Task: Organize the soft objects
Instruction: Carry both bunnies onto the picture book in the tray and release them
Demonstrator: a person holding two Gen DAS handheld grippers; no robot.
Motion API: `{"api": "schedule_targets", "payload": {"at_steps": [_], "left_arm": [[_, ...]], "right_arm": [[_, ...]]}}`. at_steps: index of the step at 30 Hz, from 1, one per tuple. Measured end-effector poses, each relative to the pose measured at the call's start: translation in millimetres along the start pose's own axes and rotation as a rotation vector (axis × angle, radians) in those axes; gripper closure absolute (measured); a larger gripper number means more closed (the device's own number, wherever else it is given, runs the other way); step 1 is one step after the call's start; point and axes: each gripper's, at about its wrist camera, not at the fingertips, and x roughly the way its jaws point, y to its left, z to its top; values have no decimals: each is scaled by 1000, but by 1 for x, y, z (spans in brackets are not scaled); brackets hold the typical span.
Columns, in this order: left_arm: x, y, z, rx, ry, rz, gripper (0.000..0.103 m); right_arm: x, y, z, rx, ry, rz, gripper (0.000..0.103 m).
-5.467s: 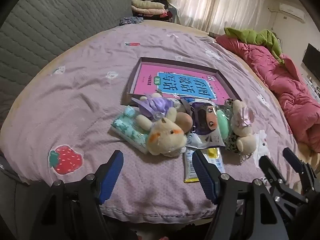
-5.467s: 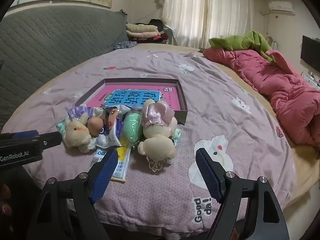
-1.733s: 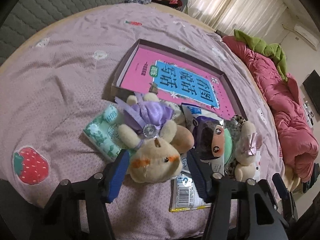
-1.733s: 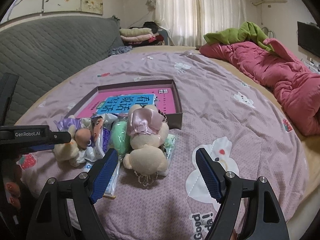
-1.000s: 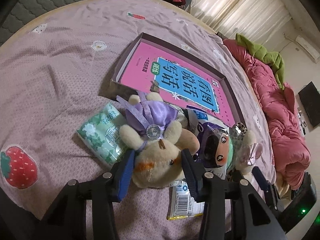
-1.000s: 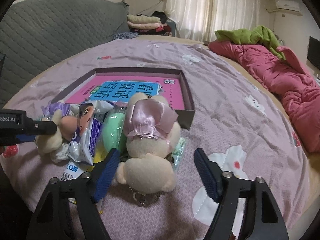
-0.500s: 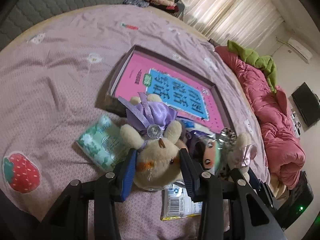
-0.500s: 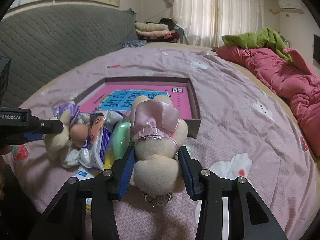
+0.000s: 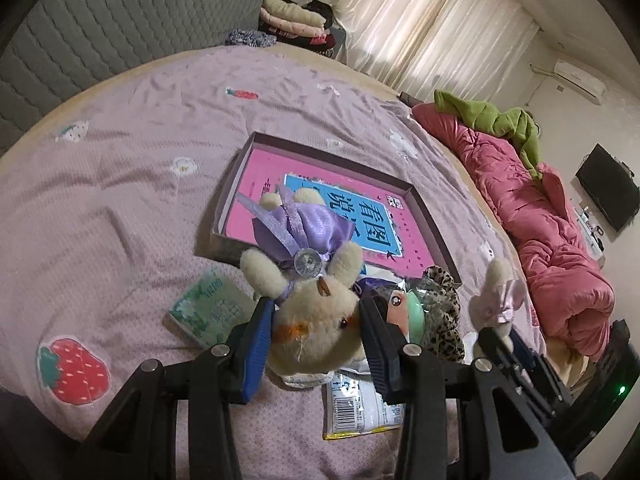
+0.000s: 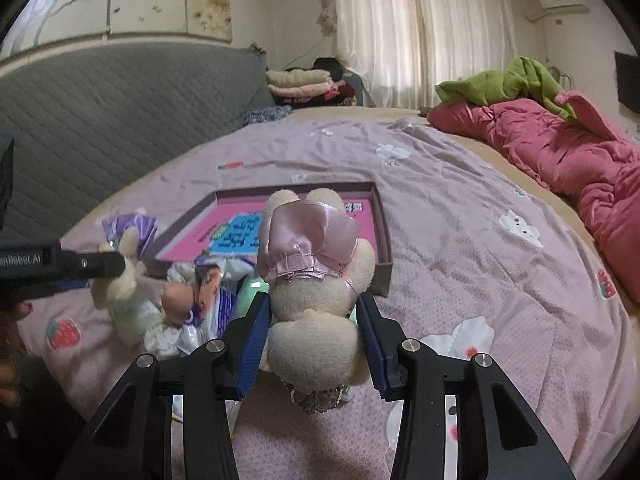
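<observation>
**A:** Blue ribbed pads (image 9: 258,344) on the left gripper (image 9: 316,340) are pinching the head of the cream plush in the purple dress (image 9: 308,280). Both pads press into its cheeks, so that's a firm hold. Its jaws were closing in over the last second and they're now set on the toy.

**B:** And the other one?

**A:** Same deal. The right gripper (image 10: 314,340) has its blue pads squeezing the cream plush in the pink dress (image 10: 316,280) from both sides, around the lower body. Those jaws had just been coming together too, with the toy between them.

**B:** Where's all this relative to the box?

**A:** Using the shallow box (image 9: 434,232) with the pink and blue book (image 9: 384,232) inside as the landmark: the purple-dress plush hangs just over the box's near edge, its skirt overlapping the book in the left wrist view. The pink-dress one is in front of the near right corner of the box.

**B:** Anything else nearby?

**A:** A green tissue pack (image 9: 210,312) sits just this side of the box, to the left. Next to it, in front of the box, there's a cartoon-face packet (image 10: 208,292), a leopard-print scrunchie (image 9: 444,312) and a flat sachet (image 9: 360,412). All on the purple bedsheet (image 9: 120,168). Well off to the right of the box lies a pink quilt (image 10: 560,160).
</observation>
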Motion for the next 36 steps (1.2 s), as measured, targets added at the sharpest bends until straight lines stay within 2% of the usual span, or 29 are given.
{"api": "schedule_targets", "payload": {"at_steps": [8,16,22,26,28,32,36], "left_arm": [[-10,-6,2,33,-33,8,60],[-9,-15,7,72,-57,25,60],[-4,-20,12,100,-59,41,60],[-4,-22,17,109,-62,48,60],[-6,-24,22,112,-71,44,60],[-10,-29,34,115,-94,44,60],[-10,-29,47,81,-98,46,60]], "right_arm": [[-5,-3,5,12,-16,-39,57],[-10,16,19,-25,-48,-14,57],[-2,24,44,-15,-75,-30,57],[3,32,67,-11,-104,-6,57],[7,34,76,-5,-103,17,57],[13,43,90,-17,-95,2,57],[24,40,100,19,-38,-5,57]]}}
